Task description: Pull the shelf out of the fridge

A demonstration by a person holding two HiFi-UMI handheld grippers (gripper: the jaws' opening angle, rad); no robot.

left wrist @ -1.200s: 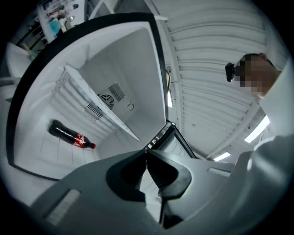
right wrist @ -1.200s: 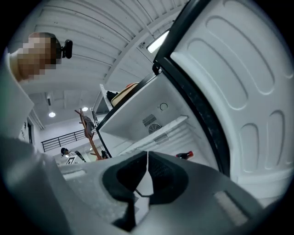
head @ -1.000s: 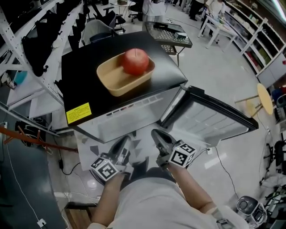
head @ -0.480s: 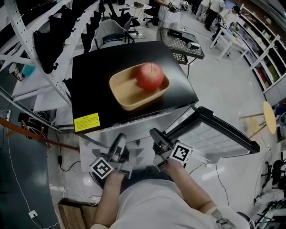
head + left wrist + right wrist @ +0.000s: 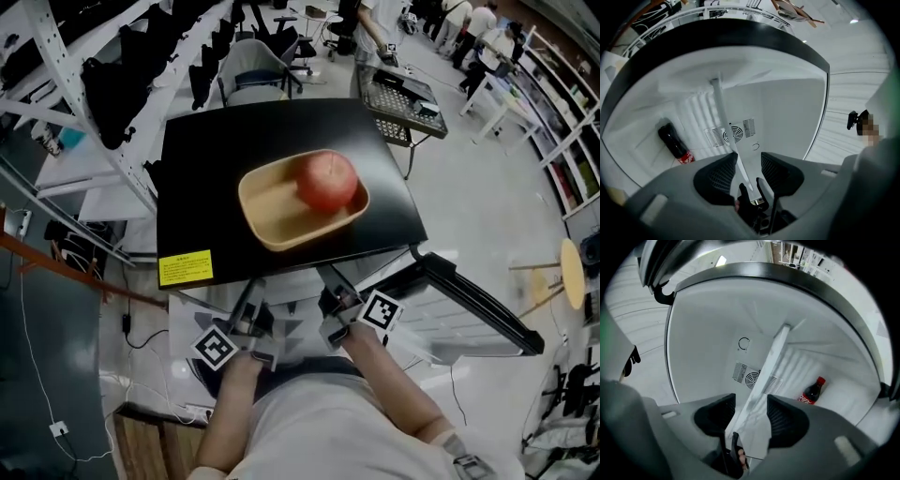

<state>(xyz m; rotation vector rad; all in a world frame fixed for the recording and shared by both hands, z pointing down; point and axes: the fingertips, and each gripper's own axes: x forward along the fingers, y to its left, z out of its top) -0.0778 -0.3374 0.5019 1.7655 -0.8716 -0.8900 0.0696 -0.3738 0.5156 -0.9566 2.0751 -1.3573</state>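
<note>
The fridge [image 5: 197,187] has a black top and its door [image 5: 469,309] hangs open at the right. Both grippers reach in under its front edge: my left gripper [image 5: 246,314] and my right gripper [image 5: 336,298]. The clear shelf [image 5: 287,330] lies between them. In the left gripper view the shelf [image 5: 723,112] runs edge-on from the back wall into my left gripper [image 5: 749,157]. In the right gripper view the shelf [image 5: 766,366] passes between the jaws of my right gripper [image 5: 751,399]. Both pairs of jaws have just been opening and now stand apart around the shelf.
A wooden bowl [image 5: 272,211] with a red apple [image 5: 327,180] sits on the fridge top. A cola bottle [image 5: 674,143] lies inside the fridge near a fan vent [image 5: 731,134]. White racks [image 5: 66,112] stand at the left, and a cart [image 5: 403,94] behind.
Both grippers' jaws, shut on the shelf a second ago, have spread apart. Both grippers have rolled and now sit closer under the fridge's front edge. The view has shifted.
</note>
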